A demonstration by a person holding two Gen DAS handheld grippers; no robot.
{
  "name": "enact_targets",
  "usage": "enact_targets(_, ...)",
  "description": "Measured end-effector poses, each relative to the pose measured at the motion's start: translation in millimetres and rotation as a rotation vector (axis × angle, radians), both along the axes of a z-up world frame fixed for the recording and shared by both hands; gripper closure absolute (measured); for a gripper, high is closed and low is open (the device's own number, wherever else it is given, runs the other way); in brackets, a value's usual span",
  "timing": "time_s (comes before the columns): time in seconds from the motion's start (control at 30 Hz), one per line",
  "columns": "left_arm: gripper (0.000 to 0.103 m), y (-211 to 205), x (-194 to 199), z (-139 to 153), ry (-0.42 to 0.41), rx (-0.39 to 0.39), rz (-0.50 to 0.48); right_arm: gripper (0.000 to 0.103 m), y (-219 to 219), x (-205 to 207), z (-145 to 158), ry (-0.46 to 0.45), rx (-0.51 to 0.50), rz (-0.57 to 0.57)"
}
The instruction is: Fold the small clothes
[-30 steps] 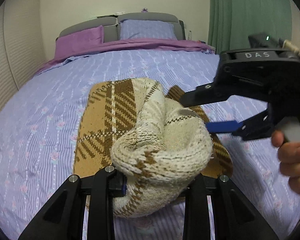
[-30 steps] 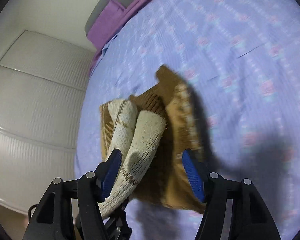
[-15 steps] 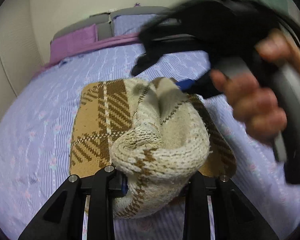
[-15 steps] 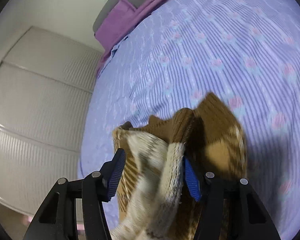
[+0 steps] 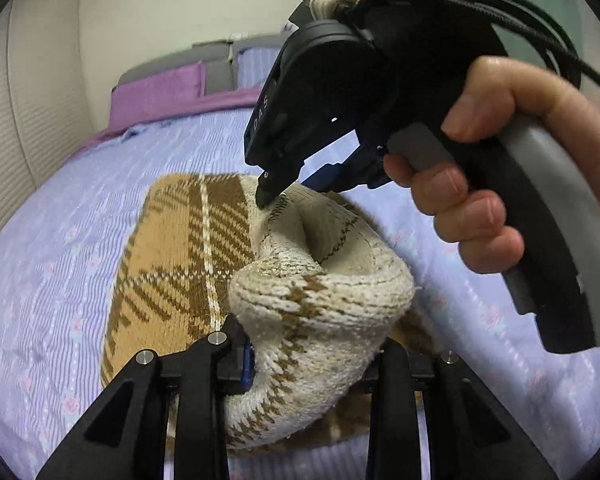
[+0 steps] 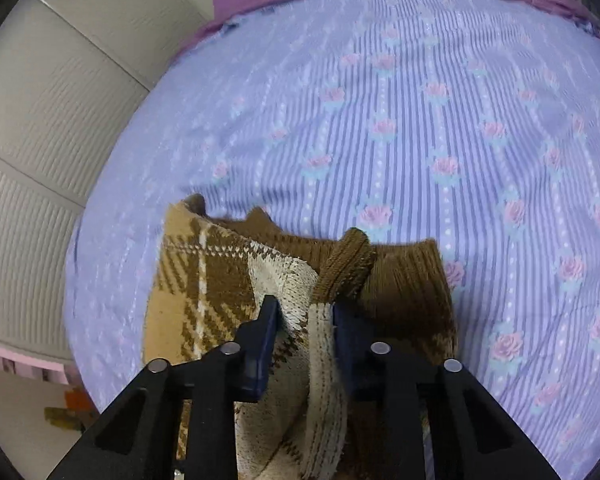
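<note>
now: left gripper [image 5: 312, 356] clamps plaid knit sweater [image 5: 188, 248] fold at 6 o'clock; right gripper [image 6: 306, 332] pinches its cuffed edge. lift both evenly, lay flat on bed [image 6: 440, 120].

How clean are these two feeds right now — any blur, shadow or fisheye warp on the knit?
Left wrist: knit garment sharp; right claw shadowed and dark; bedspread bowed by fisheye. Right wrist: slight blur along the garment's far edge; wall panels curve strongly.
</note>
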State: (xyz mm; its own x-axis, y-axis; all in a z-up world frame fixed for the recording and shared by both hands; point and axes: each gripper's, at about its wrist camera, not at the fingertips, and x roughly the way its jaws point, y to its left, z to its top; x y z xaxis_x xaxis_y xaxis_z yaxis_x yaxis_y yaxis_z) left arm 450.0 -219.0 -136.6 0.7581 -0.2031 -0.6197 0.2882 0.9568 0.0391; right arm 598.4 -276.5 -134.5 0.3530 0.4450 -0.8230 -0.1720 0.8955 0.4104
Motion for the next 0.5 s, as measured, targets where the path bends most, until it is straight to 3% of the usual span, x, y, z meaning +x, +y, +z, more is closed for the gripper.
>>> enact_targets(0.1, 0.073, -7, -2, 4, -0.010, -0.018, -0.045, 0.077, -21, -18, 18, -0.079, -0.017, 0.013)
enact_targets(0.17, 0.072, -13, 0, -4, 0.026, -0.005, -0.081, 0.077, -26, -19, 15, -0.081, -0.045, 0.008)
enact_targets(0.27, 0.052, -16, 3, -19, 0.099, -0.002, -0.135, 0.075, -35, -19, -9, -0.016, -0.093, -0.034)
enact_targets(0.33, 0.042, -13, -6, -16, 0.092, -0.005, -0.158, 0.067, -38, -24, -17, -0.013, -0.075, -0.056)
enact_targets(0.4, 0.029, -4, -17, -6, 0.093, -0.019, -0.163, 0.058, -39, -31, -10, -0.055, -0.072, -0.081)
enact_targets(0.5, 0.020, 28, -45, 17, 0.009, -0.021, -0.163, 0.051, -45, -49, 17, -0.162, -0.103, -0.120)
